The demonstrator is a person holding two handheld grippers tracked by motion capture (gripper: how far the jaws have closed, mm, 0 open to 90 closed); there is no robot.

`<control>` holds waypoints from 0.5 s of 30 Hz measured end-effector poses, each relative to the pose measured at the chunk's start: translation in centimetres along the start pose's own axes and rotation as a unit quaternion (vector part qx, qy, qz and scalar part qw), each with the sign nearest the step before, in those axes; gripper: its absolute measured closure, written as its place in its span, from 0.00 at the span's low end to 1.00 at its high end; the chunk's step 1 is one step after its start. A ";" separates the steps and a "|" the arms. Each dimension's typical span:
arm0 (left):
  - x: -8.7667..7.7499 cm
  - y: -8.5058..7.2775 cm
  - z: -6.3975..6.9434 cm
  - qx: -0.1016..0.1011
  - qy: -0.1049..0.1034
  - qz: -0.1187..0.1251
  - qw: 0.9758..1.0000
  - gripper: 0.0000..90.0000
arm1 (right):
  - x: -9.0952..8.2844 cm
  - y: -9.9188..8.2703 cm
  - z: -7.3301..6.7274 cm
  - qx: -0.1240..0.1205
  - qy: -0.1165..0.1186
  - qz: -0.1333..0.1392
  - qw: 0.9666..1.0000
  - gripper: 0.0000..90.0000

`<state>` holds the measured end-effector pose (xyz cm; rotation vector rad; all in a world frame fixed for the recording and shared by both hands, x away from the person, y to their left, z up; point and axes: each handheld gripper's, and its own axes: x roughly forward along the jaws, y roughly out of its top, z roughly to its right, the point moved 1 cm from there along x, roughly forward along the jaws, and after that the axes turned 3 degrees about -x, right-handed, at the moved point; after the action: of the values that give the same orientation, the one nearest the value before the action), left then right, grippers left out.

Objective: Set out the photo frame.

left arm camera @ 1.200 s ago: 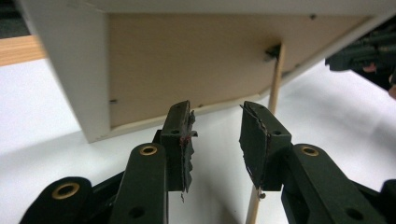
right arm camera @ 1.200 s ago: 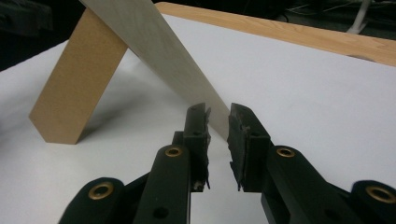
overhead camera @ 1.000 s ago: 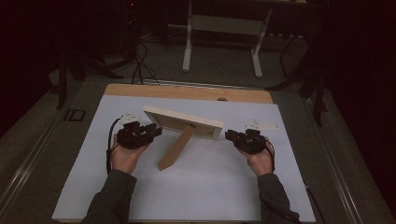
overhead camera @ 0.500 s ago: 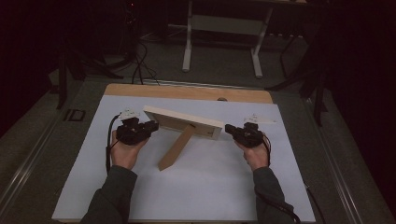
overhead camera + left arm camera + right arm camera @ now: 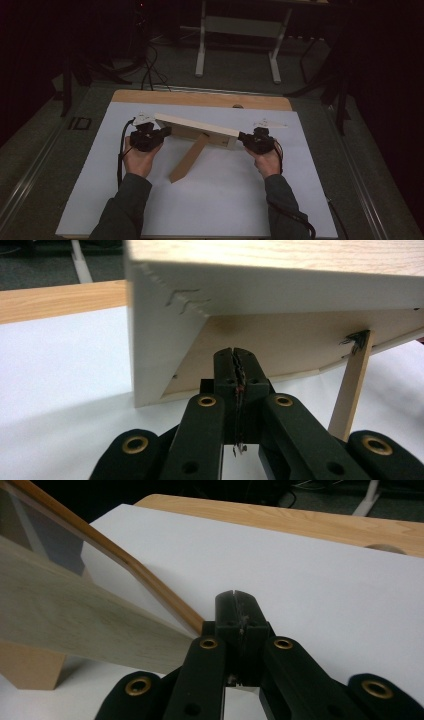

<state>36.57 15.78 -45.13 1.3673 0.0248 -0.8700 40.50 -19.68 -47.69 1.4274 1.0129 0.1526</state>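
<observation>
A white sheet-covered table (image 5: 210, 200) with a light wooden far edge takes up the lower middle of the high view, with dark floor, cables and a grey metal stand behind it in the upper part of the frame. On the sheet, just above the centre of the frame, stands a pale wooden picture frame (image 5: 197, 130), a long flat rectangle tilted back on a thin wooden prop leg (image 5: 189, 159) that slants down toward the lower left. At the frame's left end sits the black left gripper (image 5: 162, 132), held in the person's left hand (image 5: 138, 159); in the left gripper view its jaws are pressed together with nothing between them, their tips just under the frame's brown backing board (image 5: 280, 345), beside the pale corner. At the frame's right end sits the black right gripper (image 5: 244, 136), held in the right hand (image 5: 266, 161); in the right gripper view its jaws are likewise closed on nothing, right beside the frame's rounded brown edge (image 5: 150, 580). Both pairs of jaws have just been closing.
</observation>
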 end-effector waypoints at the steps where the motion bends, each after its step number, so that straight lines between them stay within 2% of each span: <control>1: 0.1 0.0 0.0 0.000 0.001 0.000 1.000 1.00 | 0.0 0.0 0.0 0.002 0.002 0.001 1.000 1.00; 15: 0.6 0.4 0.7 0.009 0.003 -0.005 1.000 1.00 | -0.1 0.1 0.0 -0.001 0.017 0.000 1.000 1.00</control>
<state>36.92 14.84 -44.91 1.3879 0.0294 -0.8768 40.46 -19.70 -47.53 1.4270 1.0397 0.1785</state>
